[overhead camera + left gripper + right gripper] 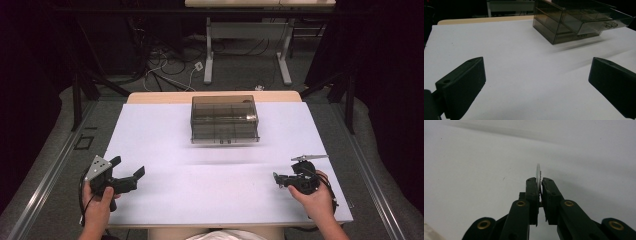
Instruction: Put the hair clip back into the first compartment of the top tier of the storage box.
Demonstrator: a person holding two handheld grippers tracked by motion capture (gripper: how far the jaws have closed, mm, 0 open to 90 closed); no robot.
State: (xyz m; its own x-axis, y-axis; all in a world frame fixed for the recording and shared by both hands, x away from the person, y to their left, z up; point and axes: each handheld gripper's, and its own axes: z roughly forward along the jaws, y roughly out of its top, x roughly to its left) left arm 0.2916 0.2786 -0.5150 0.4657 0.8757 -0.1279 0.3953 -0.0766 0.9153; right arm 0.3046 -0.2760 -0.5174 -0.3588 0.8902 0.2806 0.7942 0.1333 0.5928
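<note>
A smoky see-through drawer box (pixel 224 120) stands at the far middle of the white table (pixel 200 195). In the left gripper view one drawer of the box (pixel 574 22) is pulled out toward the front. My left gripper (pixel 128 167) rests near the front left, pointed toward the box, open, with only bare table between its jaws (pixel 537 82). My right gripper (pixel 276 178) sits low at the front right, pointing left. It is shut (pixel 539 182) on a thin pale disc (pixel 538 173), seen edge-on and sticking out past the tips.
Black frame struts (pixel 82 85) stand off both back corners of the table. Behind it are the legs of another table (pixel 208 55) and loose cables (pixel 165 65) on the floor. The table's wooden back edge (pixel 160 97) shows beyond the white sheet.
</note>
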